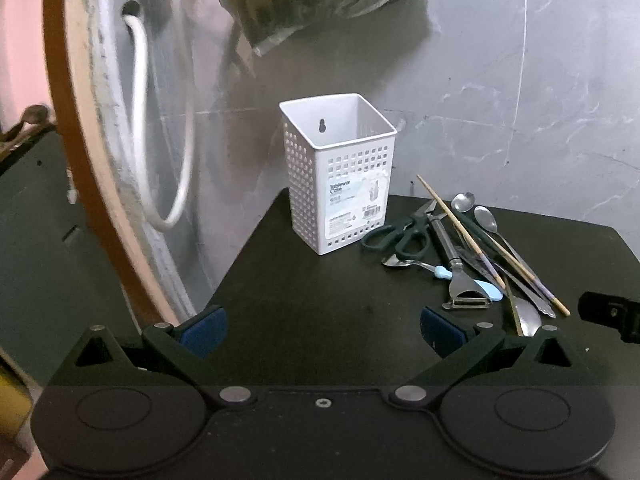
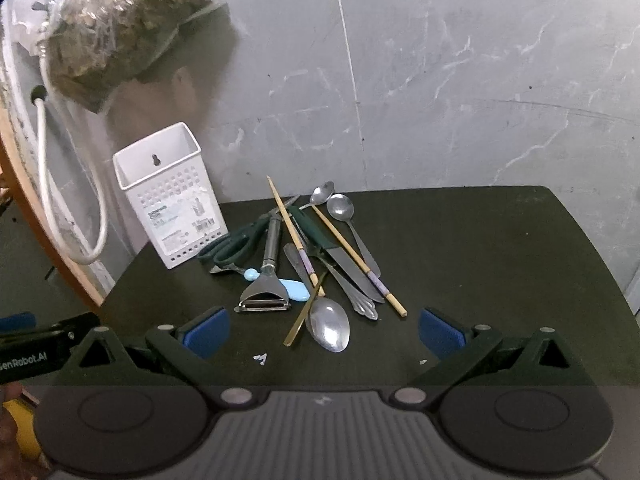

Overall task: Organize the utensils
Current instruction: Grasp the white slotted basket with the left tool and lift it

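Nearest in the left wrist view, the left gripper point(image 1: 323, 330) hovers over the dark table point(image 1: 304, 300) with its jaws spread wide and nothing between its blue pads point(image 1: 202, 332). The right gripper point(image 2: 324, 332) is likewise gaping and empty above the same table, and its tip shows at 3 o'clock in the left view.

Just ahead of the right gripper, at 12 o'clock, lies the utensil heap. Closest is a big spoon point(image 2: 329, 329), bowl toward the camera, with a thin brass-coloured stick point(image 2: 304, 316) lying across its handle at 11 o'clock. Left of it, at about 10 o'clock, sits a metal peeler point(image 2: 264, 294) whose blade end rests beside a pale blue handle point(image 2: 295, 289) (what tool it belongs to cannot be told). Beyond these, two chopsticks point(image 2: 296, 240) cross a knife point(image 2: 348, 268) and an ornate-handled piece point(image 2: 356, 294). Green scissors point(image 2: 232, 246) lie at the heap's left edge, near the caddy. Farthest in the heap, two small spoons point(image 2: 340, 206) lie side by side with bowls toward the wall.

At 10 o'clock from the heap stands the white perforated caddy point(image 2: 172, 196), upright, empty as far as its mouth shows, near the table's far left corner. Behind it are a grey wall point(image 2: 440, 80), a white hose point(image 1: 140, 120) and a hanging plastic bag point(image 2: 120, 28).
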The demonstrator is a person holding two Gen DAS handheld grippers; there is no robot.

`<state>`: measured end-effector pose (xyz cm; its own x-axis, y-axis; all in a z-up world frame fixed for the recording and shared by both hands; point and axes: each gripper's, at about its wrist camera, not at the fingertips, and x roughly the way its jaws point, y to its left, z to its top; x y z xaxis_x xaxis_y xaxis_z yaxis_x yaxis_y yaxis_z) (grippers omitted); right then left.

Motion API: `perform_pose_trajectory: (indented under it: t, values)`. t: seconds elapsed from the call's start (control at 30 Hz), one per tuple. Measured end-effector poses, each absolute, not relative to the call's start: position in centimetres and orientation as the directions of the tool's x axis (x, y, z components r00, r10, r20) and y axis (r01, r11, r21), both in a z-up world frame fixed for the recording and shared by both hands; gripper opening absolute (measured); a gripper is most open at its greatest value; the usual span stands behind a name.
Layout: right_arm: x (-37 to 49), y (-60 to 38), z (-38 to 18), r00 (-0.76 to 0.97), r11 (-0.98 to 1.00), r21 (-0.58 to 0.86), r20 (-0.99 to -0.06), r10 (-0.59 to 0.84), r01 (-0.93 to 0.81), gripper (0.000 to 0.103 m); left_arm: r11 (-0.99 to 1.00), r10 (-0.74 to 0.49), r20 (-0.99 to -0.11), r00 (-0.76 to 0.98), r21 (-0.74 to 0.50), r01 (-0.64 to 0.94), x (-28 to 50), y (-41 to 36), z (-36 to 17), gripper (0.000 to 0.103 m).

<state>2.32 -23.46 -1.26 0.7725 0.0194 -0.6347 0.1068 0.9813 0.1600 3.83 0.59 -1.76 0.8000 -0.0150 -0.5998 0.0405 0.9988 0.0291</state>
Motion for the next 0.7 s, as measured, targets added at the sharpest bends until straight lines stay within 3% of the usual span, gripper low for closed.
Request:
perform_pose_trajectory:
  t: [0.2, 0.4, 0.7]
  values:
    - [4.4, -22.5, -1.9, 0.75, 0.963, 0.135, -0.656, -0.09, 0.234, 0.103, 0.986, -0.149, -0.502, 0.852, -0.005, 0.169, 8.2, 3.8, -3.2, 0.102]
    - [5.4, -20.7, -1.9, 0.712, 0.941, 0.075, -0.675, -0.195, 0.33, 0.103, 0.908, -0.292, -0.381, 0.877, 0.178, 0.38, 15.9, 4.4, -4.0, 0.102]
    - [5.2, -18.7, -2.2, 0.648, 0.936, -0.001, -0.721, -0.245, 0.352, 0.103, 0.839, -0.433, -0.347, 0.832, 0.182, 0.513, 23.9, 5.8, -5.6, 0.102]
